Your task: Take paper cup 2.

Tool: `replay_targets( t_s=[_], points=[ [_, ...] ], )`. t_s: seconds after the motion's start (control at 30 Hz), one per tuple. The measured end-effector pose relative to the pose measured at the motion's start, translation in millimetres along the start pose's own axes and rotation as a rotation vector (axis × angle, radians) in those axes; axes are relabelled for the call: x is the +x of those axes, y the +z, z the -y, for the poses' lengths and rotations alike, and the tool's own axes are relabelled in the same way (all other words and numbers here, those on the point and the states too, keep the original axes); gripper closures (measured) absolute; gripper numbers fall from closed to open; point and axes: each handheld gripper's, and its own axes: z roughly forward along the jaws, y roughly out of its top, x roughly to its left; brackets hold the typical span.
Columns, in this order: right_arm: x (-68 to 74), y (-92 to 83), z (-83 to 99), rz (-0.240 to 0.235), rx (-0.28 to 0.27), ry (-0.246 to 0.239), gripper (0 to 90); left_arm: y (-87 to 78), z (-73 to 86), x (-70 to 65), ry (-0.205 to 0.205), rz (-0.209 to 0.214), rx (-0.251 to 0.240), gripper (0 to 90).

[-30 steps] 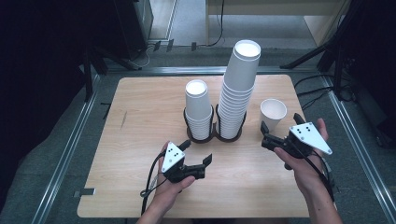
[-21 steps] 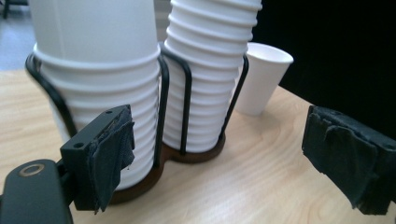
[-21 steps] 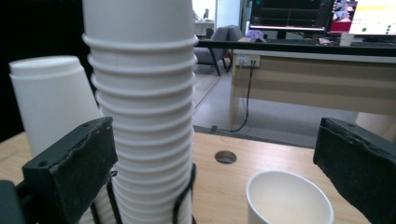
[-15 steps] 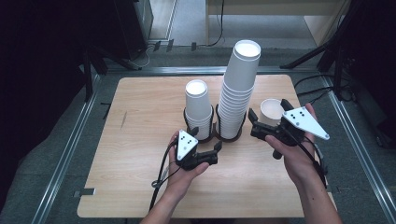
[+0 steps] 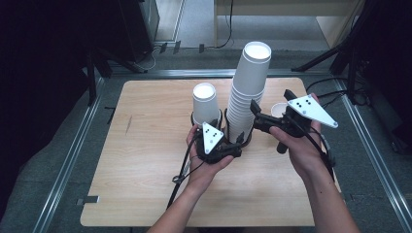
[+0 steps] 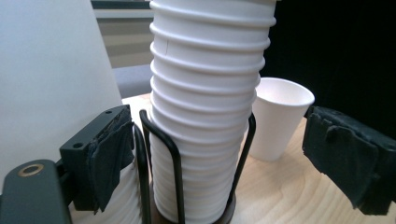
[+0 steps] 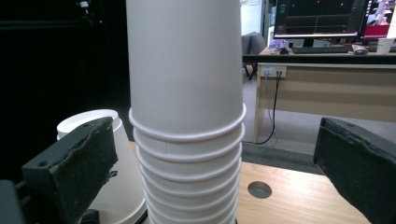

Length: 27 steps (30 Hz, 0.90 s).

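The tall cup stack [image 5: 247,92] is standing in its wire holder [image 6: 173,158] mid-table. Both grippers are now flanking it, having closed in: left gripper [image 5: 235,149], jaws opening wide, low; right gripper [image 5: 253,110], jaws wide, higher. No writing is showing.

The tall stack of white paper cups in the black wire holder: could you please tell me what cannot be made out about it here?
- Tall stack of white paper cups: its foot, in the high view, is behind the left gripper.
- Its top is cut off by the upper edge in both gripper views.
- Black wire holder: its base is cut off by the lower edge in the left gripper view.
- The cup count: the rims are too fine to tell apart.
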Motion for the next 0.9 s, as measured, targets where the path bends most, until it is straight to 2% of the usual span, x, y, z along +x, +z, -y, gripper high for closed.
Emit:
replay_targets(
  t_s=[0.07,0.13,0.2,0.3,0.47,0.57,0.67,0.9],
  points=[
    [1.9,2.9,-1.1,-0.006,0.004,-0.004,0.0,3.1,-2.1,-0.8,-0.008,-0.002,-0.011,8.4],
    [2.3,4.5,-2.3,-0.013,0.004,-0.007,0.0,6.6,-3.9,-1.9,0.001,-0.012,-0.014,8.4],
    [1.8,6.7,-5.2,-0.025,0.005,0.005,0.0,10.0,-5.2,-2.1,0.002,-0.024,-0.021,8.4],
    [1.0,10.4,-9.3,-0.037,-0.003,0.007,0.0,16.7,-7.5,-1.9,-0.011,-0.036,-0.027,8.3],
    [3.2,20.5,-14.2,-0.047,-0.001,-0.011,0.0,24.9,-11.4,-7.5,0.015,-0.044,-0.044,6.3],
    [3.7,27.2,-16.4,-0.052,0.007,-0.027,0.0,29.9,-15.3,-8.4,-0.003,-0.054,-0.055,6.4],
    [2.2,32.4,-20.0,-0.064,0.008,-0.011,0.0,36.4,-18.1,-8.4,-0.014,-0.068,-0.064,6.4],
    [-0.9,45.3,-24.3,-0.091,0.032,0.009,0.0,47.6,-18.3,-11.5,0.007,-0.088,-0.066,6.4]
  ],
)
